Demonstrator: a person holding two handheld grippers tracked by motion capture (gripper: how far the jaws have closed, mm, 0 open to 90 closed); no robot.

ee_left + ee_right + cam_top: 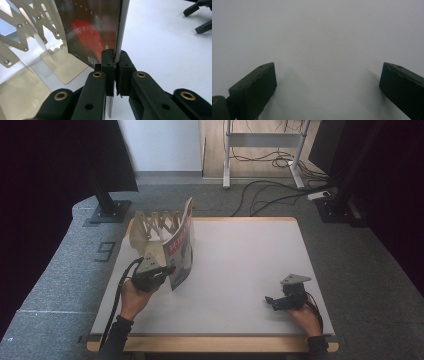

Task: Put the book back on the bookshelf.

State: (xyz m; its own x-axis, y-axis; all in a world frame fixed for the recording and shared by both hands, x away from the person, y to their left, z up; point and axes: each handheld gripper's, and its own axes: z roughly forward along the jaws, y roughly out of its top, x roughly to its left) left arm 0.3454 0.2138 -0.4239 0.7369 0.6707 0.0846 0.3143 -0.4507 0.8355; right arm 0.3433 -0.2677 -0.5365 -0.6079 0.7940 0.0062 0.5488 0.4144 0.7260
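— Magazine [181, 251], thin and glossy with a dark cover and red print: where does it stand?
— Upright on its lower edge, at the left part of the white desk [240, 265]. The left gripper [167, 269] has its black jaws pressed together on the near edge of it, the pages pinched between the pads, as the left gripper view shows [115, 60].
— And the other hand?
— The right gripper [270, 302] rests low at the near right part of the desk, well apart from the magazine. Its jaws stand wide, with bare white desk between them [324, 75].
— What is behind the magazine?
— A beige metal expanding book rack [150, 227] with riveted scissor arms and flat plates. It stands just beyond the magazine, towards the far left corner; the magazine's upper part leans near it. Whether they touch I cannot tell.
— Further off?
— Grey carpet floor [380, 270], black cables [265, 190] and a white frame's legs [227, 165].
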